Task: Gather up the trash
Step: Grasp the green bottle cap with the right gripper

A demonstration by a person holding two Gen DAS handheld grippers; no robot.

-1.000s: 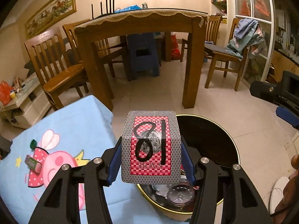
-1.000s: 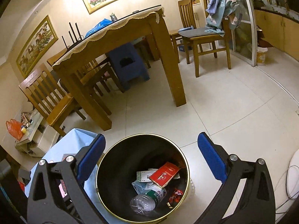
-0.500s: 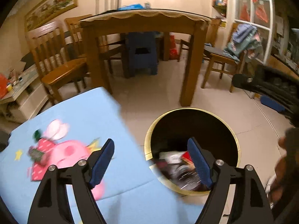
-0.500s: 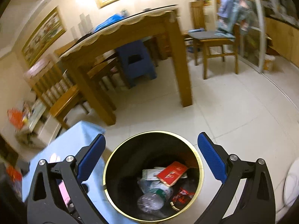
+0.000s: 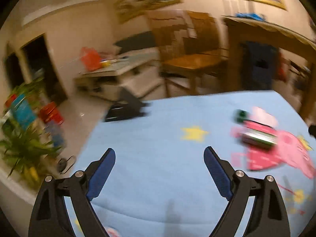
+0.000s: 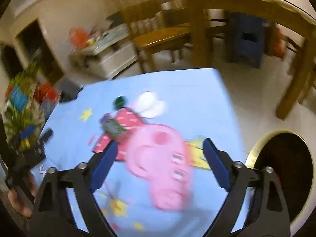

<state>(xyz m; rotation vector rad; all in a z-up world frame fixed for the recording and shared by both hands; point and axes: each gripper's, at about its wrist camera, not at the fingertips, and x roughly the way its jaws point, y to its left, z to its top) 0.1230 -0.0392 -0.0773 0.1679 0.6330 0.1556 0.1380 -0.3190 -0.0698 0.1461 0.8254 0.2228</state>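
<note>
Both swung from bin; left claw (image 5: 159,158), right claw (image 6: 160,150) wide, empty.

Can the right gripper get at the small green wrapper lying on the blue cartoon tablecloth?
Probably yes. The right gripper is open and empty, and the small green wrapper lies exposed on the blue cartoon tablecloth just beyond its left finger, nothing covering it. Motion blur hides fine detail.

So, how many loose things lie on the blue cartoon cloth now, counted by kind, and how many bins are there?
Green bottle cap: 1
Small green packet, blurred, lying on the cloth: 1
Gold-rimmed trash bin, beside the cloth: 1
Total: 3
Both the left tool and the right tool are open and empty.
</note>
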